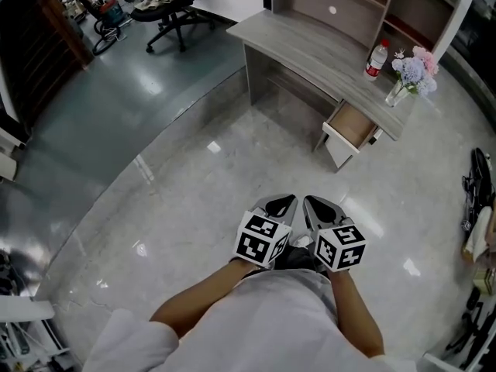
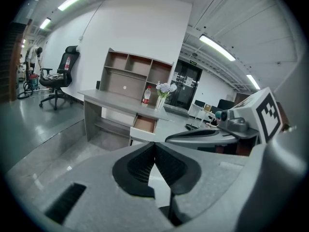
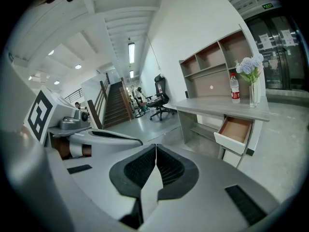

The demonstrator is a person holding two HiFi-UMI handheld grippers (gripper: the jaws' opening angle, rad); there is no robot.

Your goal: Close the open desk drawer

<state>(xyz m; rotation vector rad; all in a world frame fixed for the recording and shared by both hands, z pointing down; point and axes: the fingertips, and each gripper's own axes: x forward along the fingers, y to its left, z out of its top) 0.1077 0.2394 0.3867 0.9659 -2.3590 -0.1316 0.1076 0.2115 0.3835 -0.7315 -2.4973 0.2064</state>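
Observation:
A grey wooden desk [image 1: 310, 41] with a shelf hutch stands across the room. Its drawer [image 1: 350, 126] under the right end is pulled out, brown inside with a white front [image 2: 145, 124] [image 3: 236, 132]. My left gripper [image 1: 280, 205] and right gripper [image 1: 319, 205] hover side by side over the floor, well short of the desk. Both have their jaws pressed together with nothing between them. In the left gripper view the tips [image 2: 154, 144] meet below the drawer; in the right gripper view the tips [image 3: 155, 146] meet left of it.
A water bottle [image 1: 376, 59] and a vase of flowers [image 1: 411, 74] stand on the desk's right end. An office chair [image 1: 174, 6] sits far left. Dark bags or gear [image 1: 477, 192] lie at the right edge. Shiny marble floor lies between me and the desk.

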